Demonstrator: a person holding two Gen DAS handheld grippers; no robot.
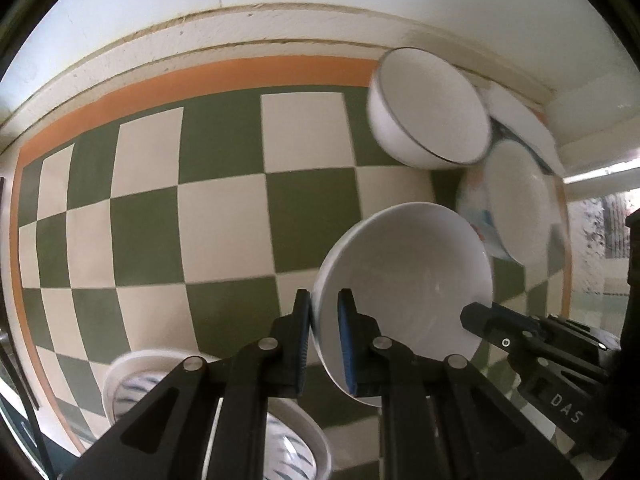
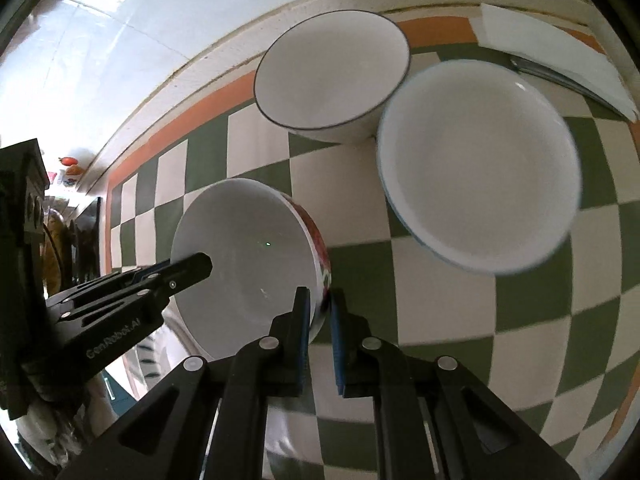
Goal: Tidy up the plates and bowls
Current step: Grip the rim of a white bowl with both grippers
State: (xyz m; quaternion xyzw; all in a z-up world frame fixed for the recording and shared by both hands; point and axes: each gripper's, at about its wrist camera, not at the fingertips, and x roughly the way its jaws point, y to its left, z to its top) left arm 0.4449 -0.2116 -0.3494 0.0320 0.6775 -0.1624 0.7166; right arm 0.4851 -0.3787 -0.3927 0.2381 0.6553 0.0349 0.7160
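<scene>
Plate [image 1: 120, 392] w/ dark stripes sits at far left of the left wrist view, low on the checked cloth [image 1: 224, 240], partly hidden under the left gripper [image 1: 324, 336]. Left gripper's jaws are clamped on the bowl [image 1: 404, 300], one pad outside the wall, one inside, at the bowl's left rim. Bowl is plain white inside, glossy, held tilted w/ its mouth toward the cameras; the right wrist view shows a red pattern on the outer wall. It looks lifted off the bench, but can't tell for sure. Right gripper [image 2: 320, 320] pinches the opposite rim the same way, jaws closed on the wall, so both hands hold the one bowl, gripping points across from each other.

Key relation: the target stack lies beyond and right of the held bowl. Rimmed bowl [image 2: 332, 72], white w/ thin dark rim line, stands farthest back near the orange border. Just right of it and touching, or nearly so, is a wide bowl [image 2: 480, 168], white w/ bluish outer edge; in the left view it seems to rest on another dish w/ blue and orange marks, blurred. Paper [image 2: 560, 52] lies at far right behind it.

Judgement: right hand is nearer those two, so it prob. leads any carry toward them, left following. Nesting needs the bowl levelled first. Risk: two rim pinches pulling unevenly could twist it out; glazed wall likely slippery.
</scene>
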